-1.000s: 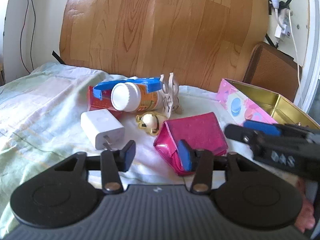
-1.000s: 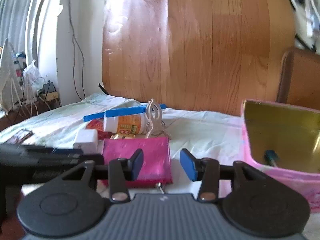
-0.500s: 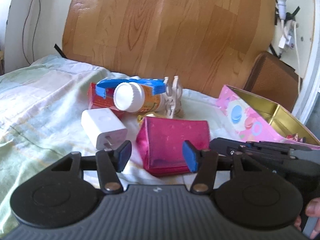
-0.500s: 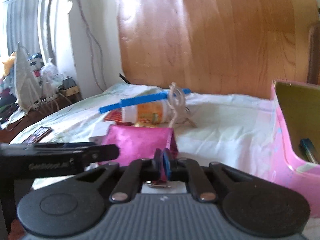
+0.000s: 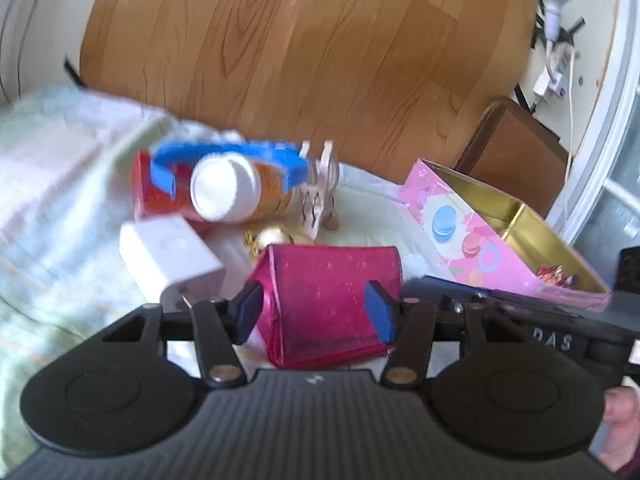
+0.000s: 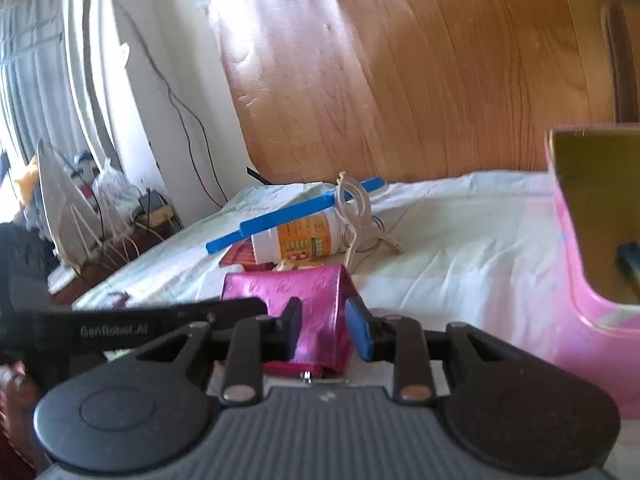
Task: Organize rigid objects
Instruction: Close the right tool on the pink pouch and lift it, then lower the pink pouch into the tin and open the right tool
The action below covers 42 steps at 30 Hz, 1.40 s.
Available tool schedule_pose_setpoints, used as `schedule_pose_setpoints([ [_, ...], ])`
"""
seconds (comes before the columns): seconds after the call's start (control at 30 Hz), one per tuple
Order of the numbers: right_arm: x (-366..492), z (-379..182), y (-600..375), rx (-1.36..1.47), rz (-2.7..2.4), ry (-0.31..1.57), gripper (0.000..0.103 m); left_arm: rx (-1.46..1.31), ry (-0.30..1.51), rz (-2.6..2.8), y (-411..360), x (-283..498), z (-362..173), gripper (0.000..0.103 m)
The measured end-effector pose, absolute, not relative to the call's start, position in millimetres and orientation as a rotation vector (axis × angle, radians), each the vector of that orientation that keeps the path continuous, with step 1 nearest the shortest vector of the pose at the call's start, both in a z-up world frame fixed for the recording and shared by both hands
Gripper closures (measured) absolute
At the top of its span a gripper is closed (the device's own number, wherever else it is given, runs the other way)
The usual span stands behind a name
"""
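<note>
A shiny magenta pouch (image 5: 328,296) stands on the pale bedsheet. My left gripper (image 5: 314,312) is open, its fingers on either side of the pouch. My right gripper (image 6: 322,330) is open around the pouch's (image 6: 308,304) near end, its jaws apart. Behind lie a white charger (image 5: 168,260), an orange pill bottle (image 5: 236,192) with a white cap, a blue band (image 5: 224,156), a red box (image 5: 152,196), a gold trinket (image 5: 272,238) and a white clip figure (image 5: 320,196). A pink tin (image 5: 504,248) with a gold inside stands at the right.
A wooden headboard (image 5: 304,48) rises behind the bed. A brown box (image 5: 516,144) sits behind the tin. The tin (image 6: 592,232) is close on the right in the right wrist view. Cables and clutter (image 6: 100,200) lie off the bed's left side.
My right gripper closed on the pouch's end, then opened again around it. The pouch turned upright and came between my left gripper's fingers as that gripper moved closer.
</note>
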State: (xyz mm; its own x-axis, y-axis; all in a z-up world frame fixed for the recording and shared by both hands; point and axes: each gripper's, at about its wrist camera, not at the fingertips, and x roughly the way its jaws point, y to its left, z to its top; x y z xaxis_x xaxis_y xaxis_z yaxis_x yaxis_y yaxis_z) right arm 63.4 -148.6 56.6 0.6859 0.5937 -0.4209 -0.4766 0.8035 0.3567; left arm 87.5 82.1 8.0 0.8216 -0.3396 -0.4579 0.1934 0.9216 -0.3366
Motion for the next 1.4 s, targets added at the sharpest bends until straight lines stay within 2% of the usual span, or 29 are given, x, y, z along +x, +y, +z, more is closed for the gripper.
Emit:
schedule_pose_setpoints([
  [0.13,85.2,46.8,-143.1,0.269,0.672,0.652,0.073,-0.335,0.571,-0.304,85.7,90.9,1.2,0.056],
  [0.33,65.7,51.0,-139.8,0.202,0.655,0.593,0.083,-0.314,0.555,-0.303,83.8,83.5,4.4,0.056],
  [0.53,30.8,53.1,-161.8,0.217,0.653,0.631,0.084,-0.257,0.579,-0.368,67.7,55.7,7.9,0.056],
  [0.83,-56.7,61.3,-221.4,0.147,0.465,0.522,0.085,-0.111,0.605,-0.594,-7.8,24.9,7.3,0.056],
  [1.1,-103.9,53.4,-278.5,0.247,0.279,0.491,0.085,0.011,0.610,-0.756,-74.0,17.6,1.9,0.056],
  [1.4,-97.4,91.5,-306.0,0.230,0.206,0.302,0.085,0.045,0.408,-0.765,-107.0,35.2,63.3,0.056],
])
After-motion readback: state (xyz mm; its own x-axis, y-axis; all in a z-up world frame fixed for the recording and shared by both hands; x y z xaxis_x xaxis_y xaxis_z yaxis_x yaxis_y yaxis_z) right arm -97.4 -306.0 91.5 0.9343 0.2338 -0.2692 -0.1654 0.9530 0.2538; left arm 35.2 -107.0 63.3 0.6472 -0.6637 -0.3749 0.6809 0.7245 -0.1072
